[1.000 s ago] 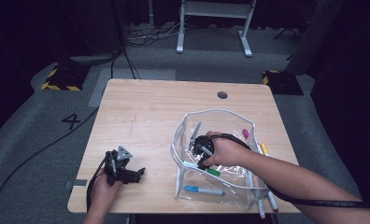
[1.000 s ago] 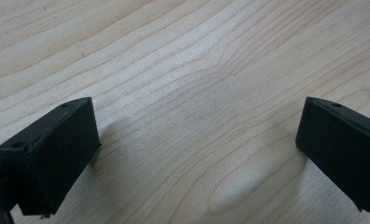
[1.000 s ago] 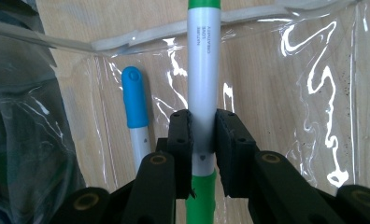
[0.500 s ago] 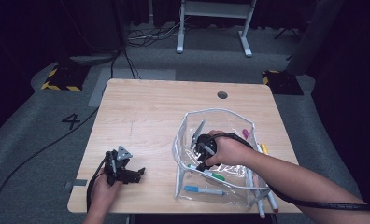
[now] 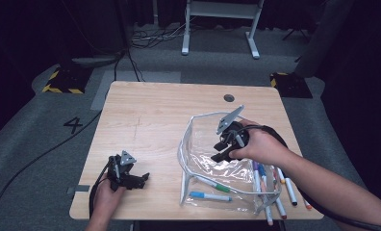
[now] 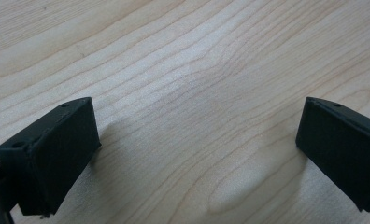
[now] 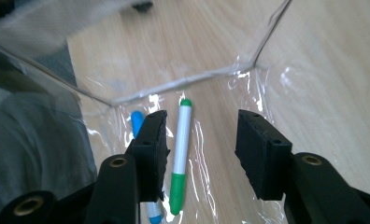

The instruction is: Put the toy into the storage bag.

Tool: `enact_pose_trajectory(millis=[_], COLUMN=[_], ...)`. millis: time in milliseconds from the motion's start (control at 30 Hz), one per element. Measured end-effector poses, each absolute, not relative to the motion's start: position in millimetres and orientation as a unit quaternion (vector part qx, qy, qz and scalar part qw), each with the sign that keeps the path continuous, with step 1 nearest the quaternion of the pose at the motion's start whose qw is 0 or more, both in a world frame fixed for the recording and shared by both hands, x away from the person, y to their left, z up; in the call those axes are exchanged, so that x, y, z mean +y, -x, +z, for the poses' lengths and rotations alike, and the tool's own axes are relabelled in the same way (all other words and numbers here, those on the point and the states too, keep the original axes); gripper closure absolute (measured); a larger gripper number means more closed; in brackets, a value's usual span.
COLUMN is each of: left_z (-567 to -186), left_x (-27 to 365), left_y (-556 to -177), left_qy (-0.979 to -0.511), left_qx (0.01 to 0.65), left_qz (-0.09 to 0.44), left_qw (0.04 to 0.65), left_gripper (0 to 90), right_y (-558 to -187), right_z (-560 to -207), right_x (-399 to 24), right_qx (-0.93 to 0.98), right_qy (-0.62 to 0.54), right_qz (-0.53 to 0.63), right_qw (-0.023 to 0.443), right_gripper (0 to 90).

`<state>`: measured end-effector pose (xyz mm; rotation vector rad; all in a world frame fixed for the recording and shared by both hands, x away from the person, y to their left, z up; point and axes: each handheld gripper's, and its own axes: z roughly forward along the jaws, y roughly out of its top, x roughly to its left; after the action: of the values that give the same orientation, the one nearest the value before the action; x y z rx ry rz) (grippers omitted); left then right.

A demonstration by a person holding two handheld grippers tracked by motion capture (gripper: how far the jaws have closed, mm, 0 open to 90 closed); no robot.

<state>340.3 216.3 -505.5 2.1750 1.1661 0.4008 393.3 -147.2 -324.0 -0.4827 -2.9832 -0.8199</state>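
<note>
A clear plastic pouch (image 5: 192, 144) stands open on the right half of the wooden table. A green marker (image 5: 218, 185) and a blue marker (image 5: 210, 196) lie on its bottom. My right gripper (image 5: 220, 154) hovers over the pouch mouth, pointing down into it. Its jaws have just been opening and stand apart with nothing between them. In the right gripper view (image 7: 202, 144) the green marker (image 7: 179, 158) and blue marker (image 7: 137, 121) lie below the jaws, inside the pouch (image 7: 183, 81). My left gripper (image 5: 141, 179) rests open on the table's front left, over bare wood (image 6: 197, 149).
Several loose markers (image 5: 275, 185) lie on the table just right of the pouch, under my right forearm. A round cable hole (image 5: 229, 97) sits near the far edge. The table's front edge is close to my left hand.
My right gripper has lifted up and away from the pouch bottom, and its jaws have spread. The left gripper has stayed put.
</note>
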Motion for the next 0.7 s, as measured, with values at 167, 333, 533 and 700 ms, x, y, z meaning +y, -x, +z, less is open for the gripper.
enact_pose_trajectory(millis=[167,333,533,700], left_z=[-505.5,-505.5,-505.6,-505.6], left_x=[216.3,216.3,216.1,216.1], left_y=[-340.5,-340.6,-340.5,-340.5], left_qy=[-0.826,-0.826,-0.825,-0.825], left_qx=[0.442,0.441,0.443,0.442], left_qz=[0.152,0.152,0.152,0.152], left_qw=[0.316,0.316,0.317,0.317], left_gripper=[0.0,0.0,0.0,0.0], right_y=[-381.5,-374.5,-368.6,-361.0], right_z=[-292.4,-273.3,-260.8,-258.6], right_x=[-162.4,-184.3,-219.9,-251.3], right_qx=[-0.932,-0.921,-0.906,-0.898], right_qy=[0.162,0.175,0.206,0.233], right_qz=[-0.322,-0.347,-0.367,-0.366], right_qw=[-0.012,-0.027,-0.054,-0.07], right_gripper=[52.1,50.9,50.5,49.9])
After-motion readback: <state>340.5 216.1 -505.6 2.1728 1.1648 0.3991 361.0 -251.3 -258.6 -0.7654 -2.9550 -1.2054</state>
